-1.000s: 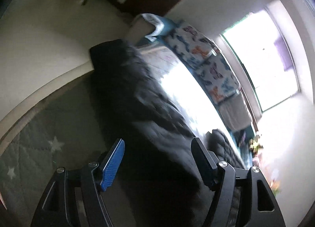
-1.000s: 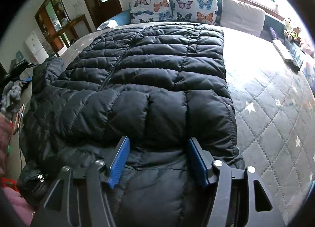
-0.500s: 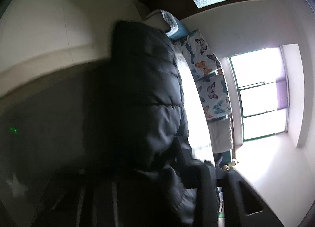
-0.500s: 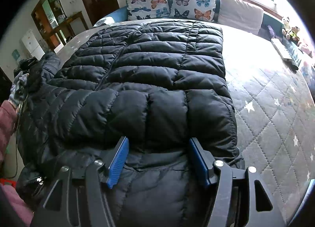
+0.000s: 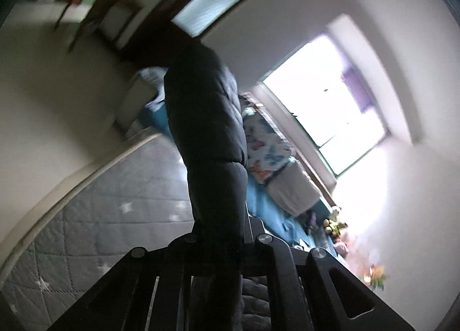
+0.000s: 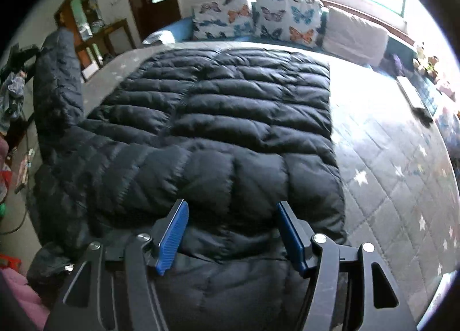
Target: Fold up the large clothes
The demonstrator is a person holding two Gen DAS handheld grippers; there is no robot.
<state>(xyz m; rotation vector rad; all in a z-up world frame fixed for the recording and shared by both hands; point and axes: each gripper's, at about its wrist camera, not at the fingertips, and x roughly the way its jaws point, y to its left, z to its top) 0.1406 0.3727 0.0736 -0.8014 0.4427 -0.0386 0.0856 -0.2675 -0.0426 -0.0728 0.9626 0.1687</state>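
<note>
Left gripper (image 5: 220, 233): I see it pinching the jacket's sleeve (image 5: 210, 130), which sticks up ahead.
Right gripper (image 6: 231, 237): fingers spread, jacket (image 6: 218, 135) under and between them.

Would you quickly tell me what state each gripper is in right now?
Left gripper: closed on the black puffer jacket's sleeve, lifted.
Right gripper: open over the black puffer jacket, holding nothing.

The jacket (image 6: 230, 130) is lying spread on the bed (image 6: 388, 164). Behind the jacket, pillows (image 6: 258, 19) are standing along the bed's far edge. The jacket's left sleeve (image 6: 57, 78) is rising above its left side.
</note>
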